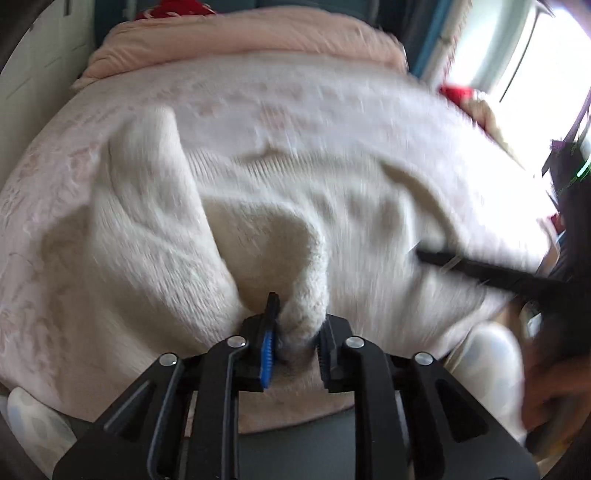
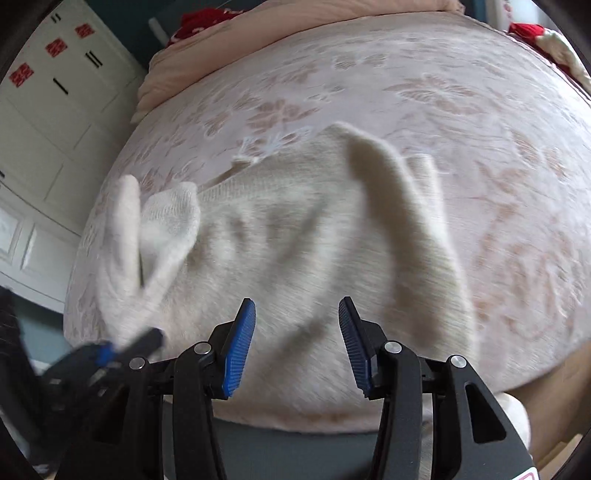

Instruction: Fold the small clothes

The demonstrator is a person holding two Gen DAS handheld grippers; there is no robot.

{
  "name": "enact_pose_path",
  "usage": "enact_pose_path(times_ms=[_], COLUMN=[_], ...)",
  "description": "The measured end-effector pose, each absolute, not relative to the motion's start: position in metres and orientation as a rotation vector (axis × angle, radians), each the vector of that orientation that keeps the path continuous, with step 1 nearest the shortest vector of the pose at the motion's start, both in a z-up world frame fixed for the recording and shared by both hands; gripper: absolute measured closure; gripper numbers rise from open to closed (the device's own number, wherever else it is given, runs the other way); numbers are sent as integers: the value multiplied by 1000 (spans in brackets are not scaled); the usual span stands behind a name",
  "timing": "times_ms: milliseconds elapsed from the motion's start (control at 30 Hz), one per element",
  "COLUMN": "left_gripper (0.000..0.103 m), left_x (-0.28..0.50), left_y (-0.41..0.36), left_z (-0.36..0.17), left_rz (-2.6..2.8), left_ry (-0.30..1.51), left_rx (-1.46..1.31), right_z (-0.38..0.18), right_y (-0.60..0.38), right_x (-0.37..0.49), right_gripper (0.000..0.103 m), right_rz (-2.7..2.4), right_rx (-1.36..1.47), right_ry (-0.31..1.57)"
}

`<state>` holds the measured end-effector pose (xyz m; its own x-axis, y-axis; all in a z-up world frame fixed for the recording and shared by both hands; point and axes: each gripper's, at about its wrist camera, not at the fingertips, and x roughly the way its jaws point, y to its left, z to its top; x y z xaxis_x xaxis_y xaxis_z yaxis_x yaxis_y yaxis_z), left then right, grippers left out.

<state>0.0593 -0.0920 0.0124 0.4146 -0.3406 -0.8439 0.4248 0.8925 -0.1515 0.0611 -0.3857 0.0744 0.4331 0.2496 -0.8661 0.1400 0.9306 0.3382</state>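
Work surface is a bed covered with a pale pink bedspread with a woven floral pattern (image 2: 461,110); all positions below are given relative to it. A cream fuzzy knit sweater (image 2: 295,240) lies rumpled on the near half of the bedspread, its ribbed hem toward the bed's far side, one sleeve thrown up in a ridge toward the right, another part bunched and lifted at the left. Both views are motion-blurred. A folded peach-pink quilt (image 1: 240,37) lies across the far end of the bedspread, with a red fabric item (image 2: 199,22) partly behind it. A second red and cream cloth item (image 2: 546,37) sits at the far right edge. To the left of the bed stands a white panelled wardrobe (image 2: 55,122) with dark bar handles and red paper decorations on its doors. To the right, the left wrist view shows a bright window (image 1: 517,55), overexposed. Left gripper (image 1: 295,332): jaws nearly together, clamped on a gathered bunch of the sweater's cream fabric, which rises off the bedspread toward the jaws. Right gripper (image 2: 297,343): blue ribbed pads (image 2: 240,350) stand roughly half apart, nothing between them, positioned above the sweater's near portion; contact with the fabric cannot be determined. A dark floor strip shows below the near edge.
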Motion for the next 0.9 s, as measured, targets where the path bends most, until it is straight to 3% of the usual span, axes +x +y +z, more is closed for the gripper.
enact_pose_path(times_ms=[67, 133, 233, 333, 600, 900], left_gripper=[59, 43, 36, 28, 28, 28], left_x=[42, 25, 8, 4, 14, 20], left_y=[-94, -92, -79, -55, 20, 47], left_z=[6, 10, 21, 27, 20, 10], left_rz=[-497, -519, -542, -545, -396, -308], left_ry=[996, 942, 887, 904, 990, 1000], left_rx=[135, 168, 171, 124, -124, -257], right_z=[87, 99, 101, 80, 52, 81], right_y=[-381, -363, -324, -287, -221, -137], right_x=[63, 71, 92, 118, 142, 154], right_gripper=[53, 40, 25, 24, 23, 23], right_rz=[107, 198, 337, 410, 505, 511], right_rx=[371, 349, 326, 330, 428, 83], right_ry=[1113, 1110, 1127, 1220, 1365, 1391])
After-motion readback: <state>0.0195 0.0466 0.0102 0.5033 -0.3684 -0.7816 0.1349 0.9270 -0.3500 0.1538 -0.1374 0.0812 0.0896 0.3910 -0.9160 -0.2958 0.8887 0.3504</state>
